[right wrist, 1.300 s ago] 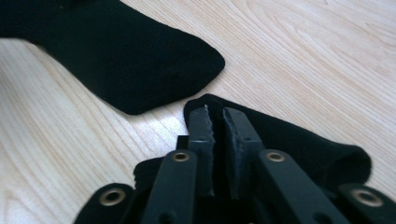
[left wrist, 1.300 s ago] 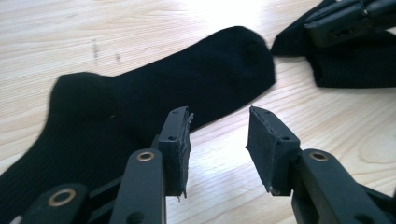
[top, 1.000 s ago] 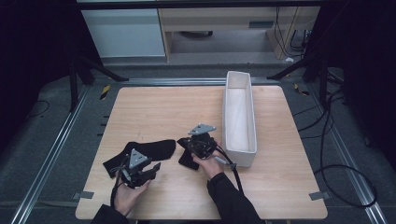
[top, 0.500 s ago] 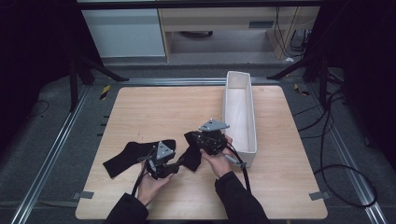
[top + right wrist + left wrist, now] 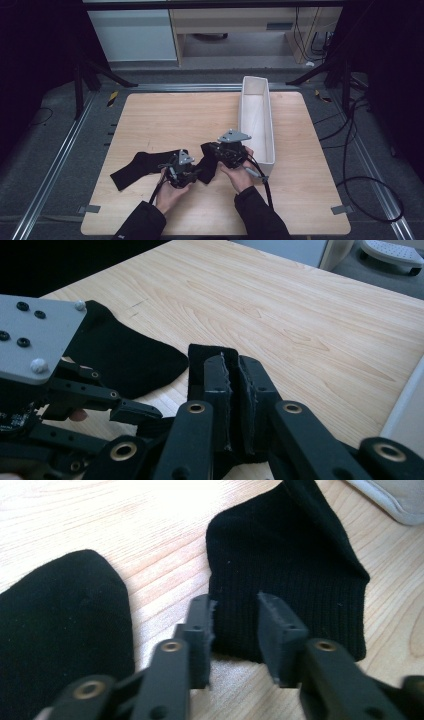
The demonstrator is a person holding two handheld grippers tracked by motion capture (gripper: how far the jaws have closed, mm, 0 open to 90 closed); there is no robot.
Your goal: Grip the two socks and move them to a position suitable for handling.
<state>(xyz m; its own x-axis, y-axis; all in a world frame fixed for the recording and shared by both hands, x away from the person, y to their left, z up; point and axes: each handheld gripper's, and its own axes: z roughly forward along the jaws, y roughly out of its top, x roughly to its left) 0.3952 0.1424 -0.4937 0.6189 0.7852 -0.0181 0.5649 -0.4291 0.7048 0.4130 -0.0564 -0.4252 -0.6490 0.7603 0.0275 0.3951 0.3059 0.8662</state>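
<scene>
While I lean over the wooden counter [image 5: 165, 115], no brand, label or writing can be read on anything before me. At the left lies one black sock [image 5: 137, 167], flat, its rounded end toward my left hand-held gripper [image 5: 186, 175]. In the left gripper view that sock [image 5: 60, 620] is plain dark knit beside the jaws. My left hand-held gripper [image 5: 235, 625] has just been closing; its jaws now stand narrow, with a gap, over the ribbed cuff edge of the second black sock [image 5: 285, 580], whose pads do not visibly press the cloth. That second sock is fine ribbed knit, with a fold running up one side, and it lies on the counter between my two tools.

Further right, my right hand-held gripper [image 5: 222, 152] is clamped on the other end of this second sock [image 5: 209, 161]. In the right gripper view the jaws [image 5: 231, 385] are pinched together with black fabric squeezed between them. At the far right stands a long white bin [image 5: 270, 125], lengthwise along the counter's edge, just beside my right hand.
</scene>
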